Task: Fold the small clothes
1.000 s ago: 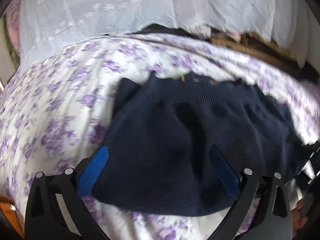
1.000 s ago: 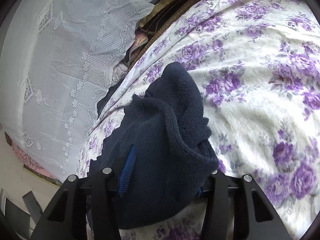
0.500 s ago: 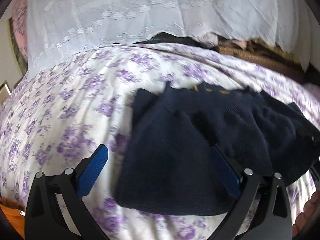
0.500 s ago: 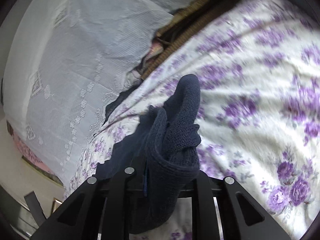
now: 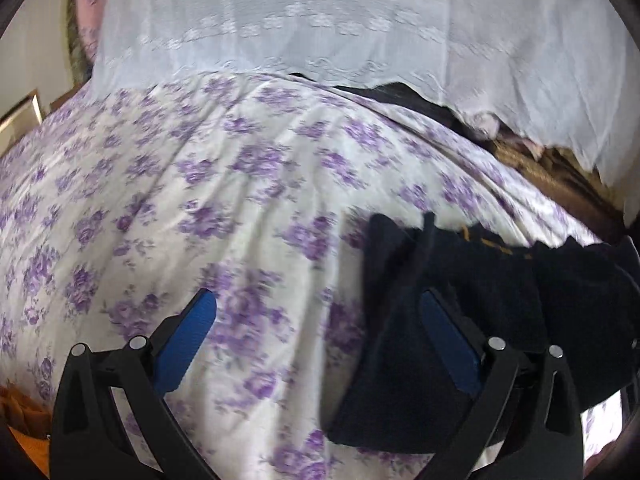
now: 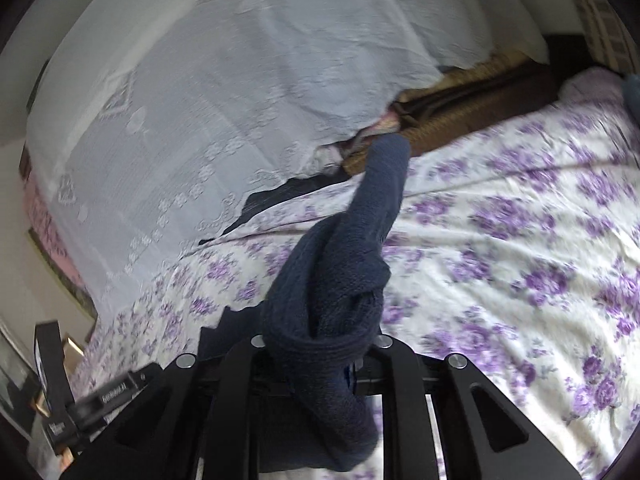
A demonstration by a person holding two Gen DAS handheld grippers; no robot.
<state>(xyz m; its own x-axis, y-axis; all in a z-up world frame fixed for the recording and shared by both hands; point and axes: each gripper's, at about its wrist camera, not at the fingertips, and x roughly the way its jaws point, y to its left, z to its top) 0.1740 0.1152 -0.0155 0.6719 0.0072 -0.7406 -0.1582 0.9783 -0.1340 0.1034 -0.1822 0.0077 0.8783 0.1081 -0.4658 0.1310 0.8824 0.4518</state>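
Starting at the left, we see the floral bedsheet [image 5: 224, 184] w/ purple blooms spread wide, a white lace cloth [image 5: 320, 24] hanging behind it. Our left gripper [image 5: 316, 328] hovers low over the sheet w/ its blue pads spread wide apart, holding nothing; one pad sits over bare sheet, the other over the edge of the navy knit garment [image 5: 460, 320]. That garment lies mostly flat on the sheet toward the right side of the left wrist view, orange stitching showing at its far edge. Moving right, our right gripper [image 6: 344, 364] is clamped on a bunched part of the same navy knit [image 6: 340, 288], prob a sleeve or side panel, lifted off the bed so a tube of fabric sticks up and away toward the brown bedding [image 6: 460, 116] at the back. We judge the step as carrying that side across for a fold. Risks from here: the pinch is on a thick wad, not a clean edge, so the fold could land lumpy or twisted. W/ the left claw not pinning anything, the whole garment may drag across the sheet instead of creasing. Knit is stretchy and heavy-ish, so it may sag or slip out mid-carry. The left view is blurry, so exact pad-to-fabric contact we can't tell.
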